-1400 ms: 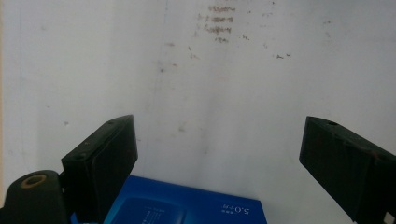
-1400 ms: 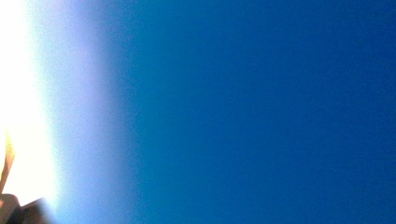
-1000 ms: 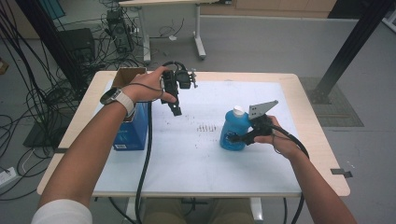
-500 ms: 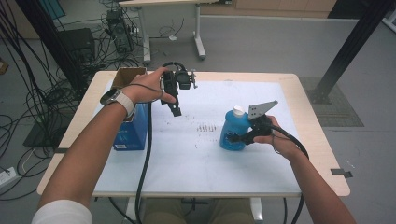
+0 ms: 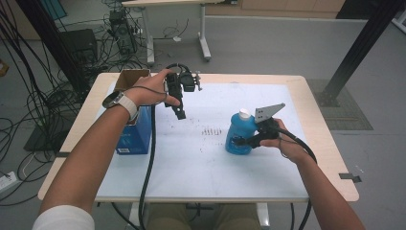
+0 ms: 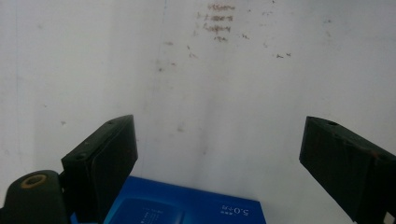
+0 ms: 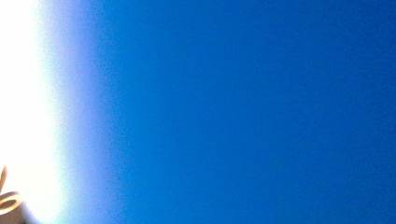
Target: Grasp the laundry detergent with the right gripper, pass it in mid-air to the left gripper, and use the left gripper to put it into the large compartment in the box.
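Claw on bottle — right claw (image 5: 239,142) has just been closing around the blue bottle (image 5: 238,134), which stands upright right of the bench's (image 5: 191,167) middle.
Hands and bottle sit where they did a second ago; left claw (image 5: 181,113) hovers open, empty, beside the blue box (image 5: 134,138) — cables litter the grey floor (image 5: 268,48) beyond.

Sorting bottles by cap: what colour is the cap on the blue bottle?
White. The cap tops the blue bottle, clearest in the high view.
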